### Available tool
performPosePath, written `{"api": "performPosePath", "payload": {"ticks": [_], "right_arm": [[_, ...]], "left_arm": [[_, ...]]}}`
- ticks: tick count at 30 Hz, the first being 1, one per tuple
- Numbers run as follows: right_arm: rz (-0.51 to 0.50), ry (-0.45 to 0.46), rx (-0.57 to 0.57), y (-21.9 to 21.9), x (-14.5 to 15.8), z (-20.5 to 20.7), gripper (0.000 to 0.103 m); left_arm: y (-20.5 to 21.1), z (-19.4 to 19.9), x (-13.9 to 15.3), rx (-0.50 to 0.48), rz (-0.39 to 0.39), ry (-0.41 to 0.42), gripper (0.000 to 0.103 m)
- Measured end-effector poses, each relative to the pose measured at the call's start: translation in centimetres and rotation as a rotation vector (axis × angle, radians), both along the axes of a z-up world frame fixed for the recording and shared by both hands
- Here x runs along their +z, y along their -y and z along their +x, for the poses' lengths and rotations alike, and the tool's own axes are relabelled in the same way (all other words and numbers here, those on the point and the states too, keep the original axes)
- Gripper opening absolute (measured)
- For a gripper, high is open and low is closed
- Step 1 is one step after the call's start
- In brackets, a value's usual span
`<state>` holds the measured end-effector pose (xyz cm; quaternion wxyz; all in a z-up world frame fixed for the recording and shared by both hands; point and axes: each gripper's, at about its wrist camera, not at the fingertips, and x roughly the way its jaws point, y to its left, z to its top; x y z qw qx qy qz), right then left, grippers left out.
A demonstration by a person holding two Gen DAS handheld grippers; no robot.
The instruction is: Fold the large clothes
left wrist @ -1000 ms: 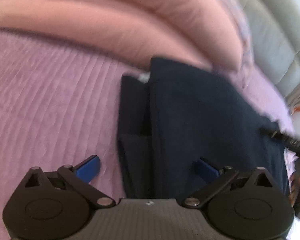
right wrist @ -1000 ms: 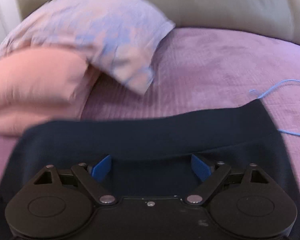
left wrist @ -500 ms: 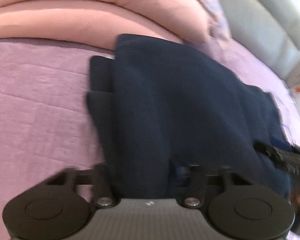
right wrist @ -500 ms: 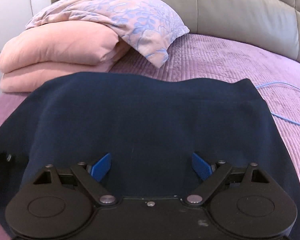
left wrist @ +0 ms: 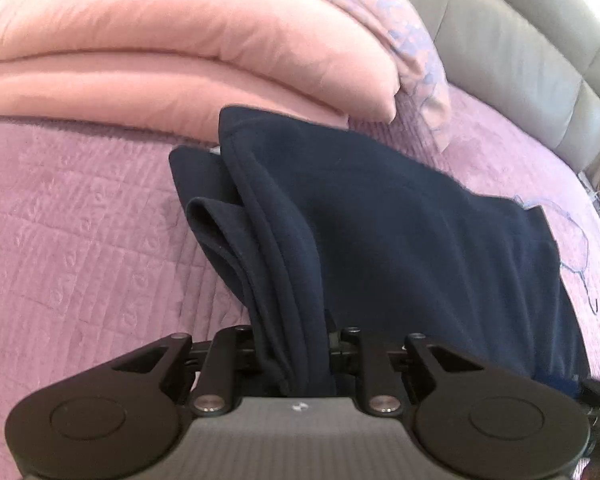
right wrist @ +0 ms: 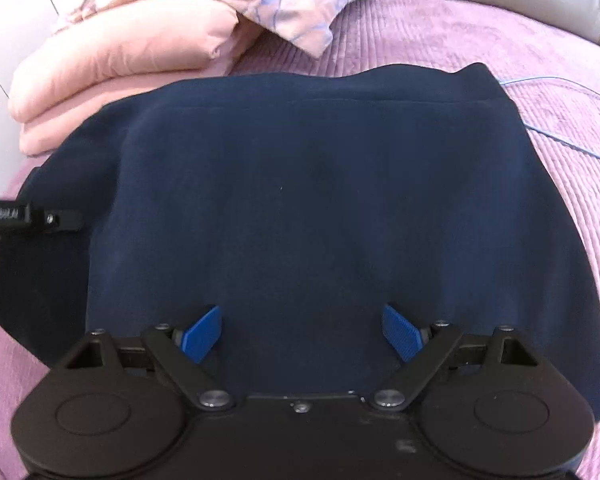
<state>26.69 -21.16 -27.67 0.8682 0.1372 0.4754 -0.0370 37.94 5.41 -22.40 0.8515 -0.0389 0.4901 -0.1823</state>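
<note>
A dark navy garment [left wrist: 400, 240] lies folded on the purple bedspread [left wrist: 80, 220]. My left gripper [left wrist: 292, 356] is shut on a bunched stack of layers at the garment's left edge; the cloth hides its pads. In the right wrist view the same garment [right wrist: 320, 200] fills the middle as a flat rectangle. My right gripper [right wrist: 302, 332] is open just above its near part, blue pads [right wrist: 202, 334] spread apart and holding nothing. The left gripper's tip [right wrist: 32, 218] shows at the garment's left edge.
A folded pink duvet [left wrist: 180, 48] and a floral pillow [right wrist: 268, 4] lie beyond the garment. A grey padded headboard [left wrist: 520, 40] stands behind. A thin blue cable [right wrist: 560, 108] trails on the bedspread to the right of the garment.
My left gripper has closed on the garment's left edge layers; it was open a second ago. The right gripper has stayed open and moved closer over the garment.
</note>
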Motion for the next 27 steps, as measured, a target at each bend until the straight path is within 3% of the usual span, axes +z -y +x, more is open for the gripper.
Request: {"api": "performPosePath", "payload": {"ticks": [4,7,9,14,19,24,27], "right_arm": [[-0.093,0.091,-0.003,-2.6,-0.9,-3.1,0.103],[-0.125,0.096,0.072,-2.8,-0.7,-4.3,0.103],[-0.02,0.116,0.053,-0.8,-0.1,-4.6,0.102],[0.259,0.295,-0.127,7.2,2.2,-5.5,0.101],[0.526,0.386,-0.148,14.2,3.0,-3.1,0.101],[0.736,0.434,-0.156,19.4,1.4,-0.7,0.102],[0.831,0.47,-0.169,21.8,-0.5,-0.3,0.102]], "left_arm": [[0.2,0.4,2.3,0.014,-0.077,0.015,0.02],[2.2,-0.3,4.2,-0.01,-0.066,0.051,0.02],[4.0,-0.7,5.1,-0.03,-0.045,0.077,0.02],[8.9,-1.7,7.0,-0.083,-0.052,0.128,0.02],[14.1,-3.4,7.5,-0.104,-0.074,0.176,0.02],[21.4,-5.0,5.7,-0.132,-0.088,0.185,0.021],[26.0,-6.9,4.2,-0.169,-0.028,0.217,0.022]]}}
